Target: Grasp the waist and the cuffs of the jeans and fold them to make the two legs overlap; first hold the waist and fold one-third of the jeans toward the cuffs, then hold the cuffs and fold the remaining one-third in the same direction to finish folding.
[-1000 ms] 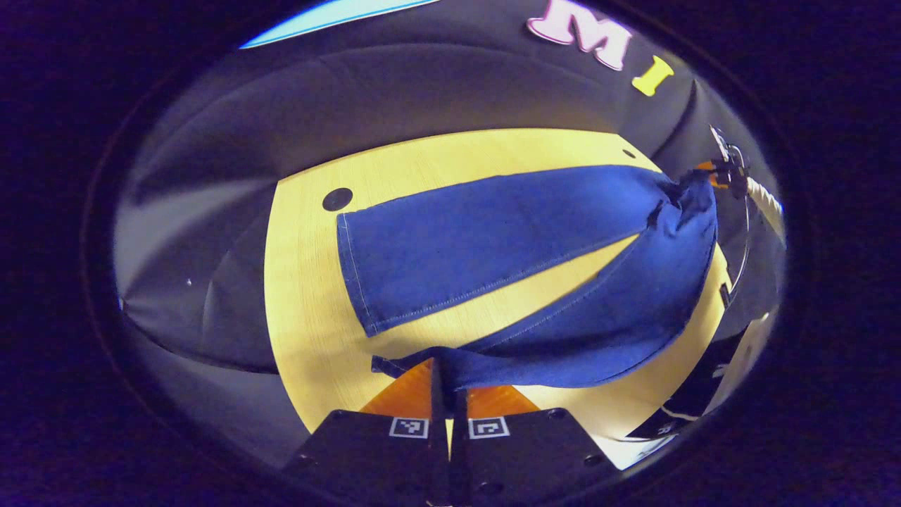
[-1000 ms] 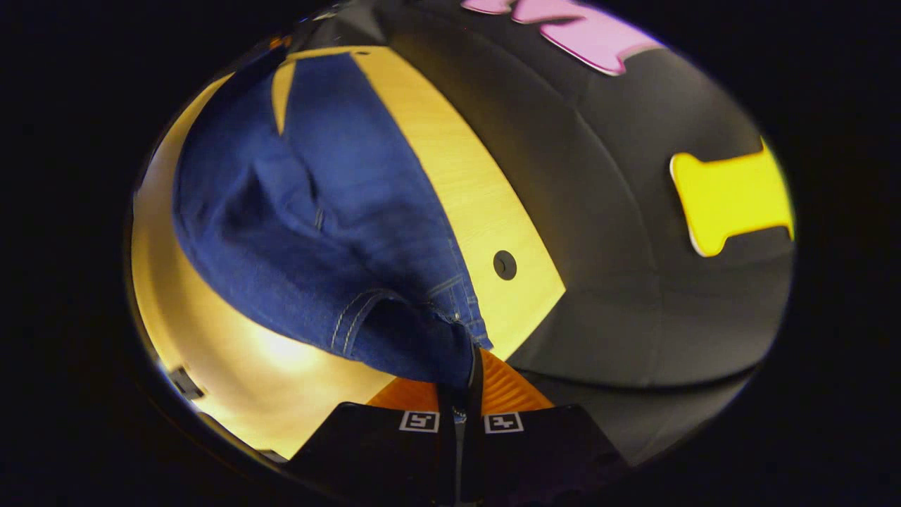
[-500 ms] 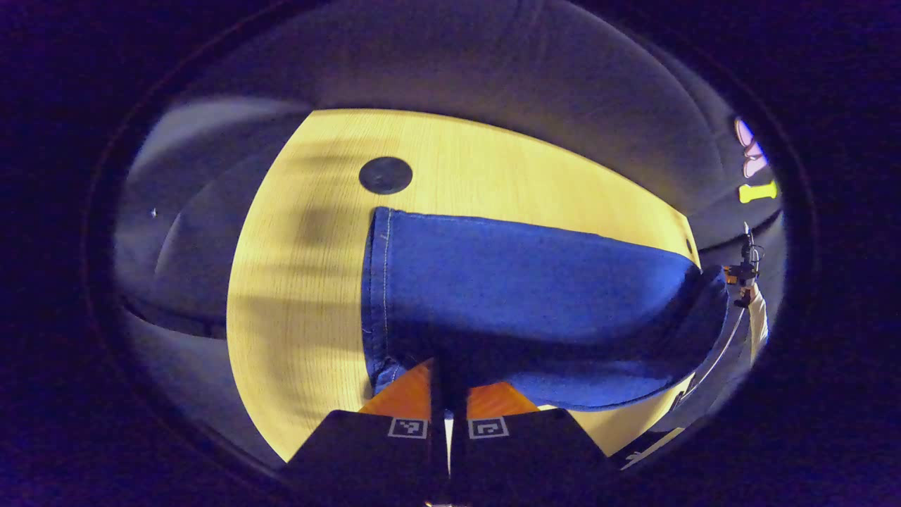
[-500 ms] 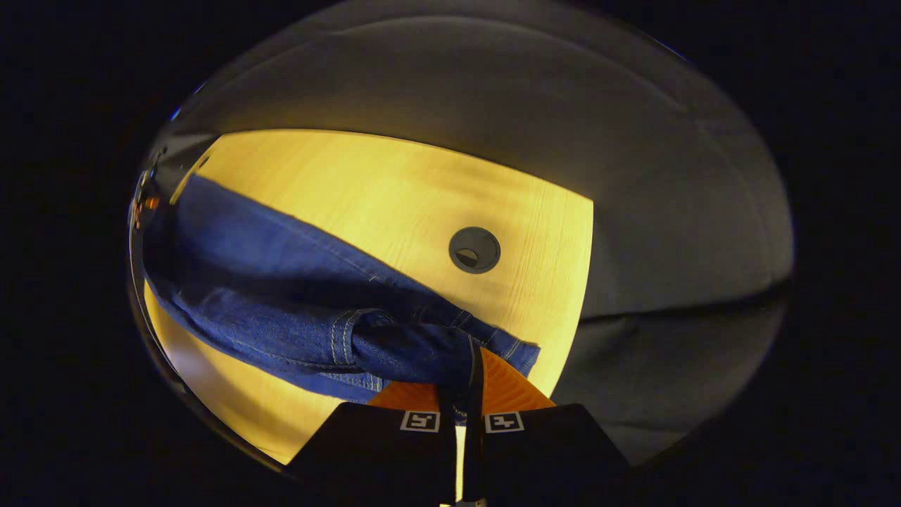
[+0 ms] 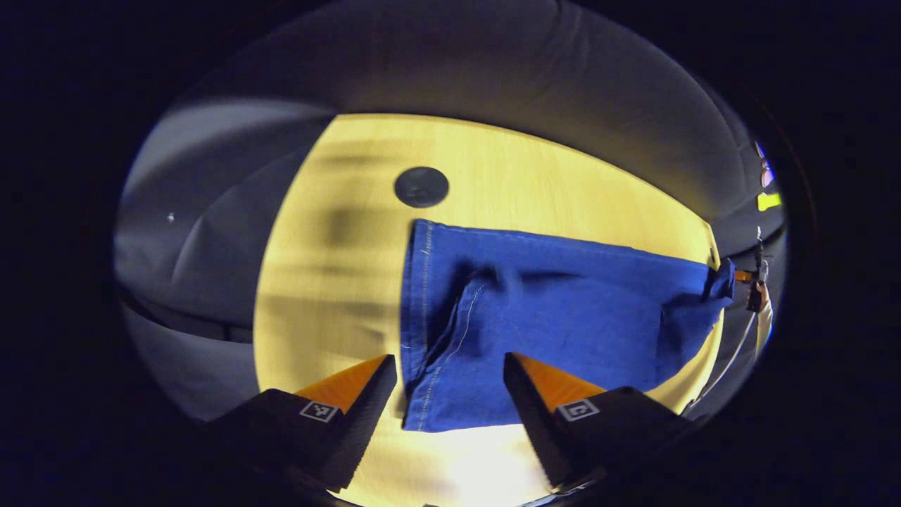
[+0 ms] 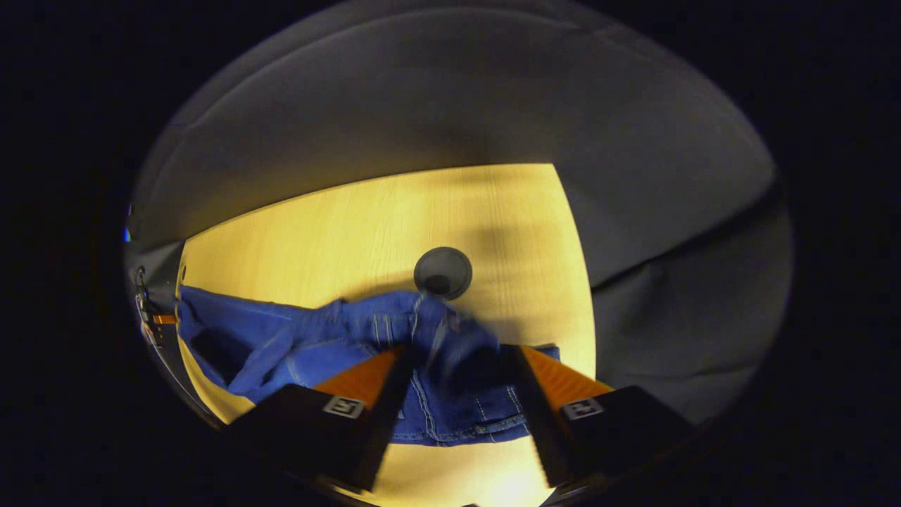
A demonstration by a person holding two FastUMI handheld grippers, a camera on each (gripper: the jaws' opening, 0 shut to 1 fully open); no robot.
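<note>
Both grippers, clamped on denim half a second ago, now stand wide open, holding nothing. Jeans lie on table, legs overlapped. Left gripper over cuffs; my right gripper over waist, nearer for first fold.

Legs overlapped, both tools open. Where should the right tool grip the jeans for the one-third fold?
Take the waist, the bunched band between the right tool's fingers. Come straight down over the near edge; probably the raised folds there give the fingers something to pinch, unlike the flat legs.
</note>
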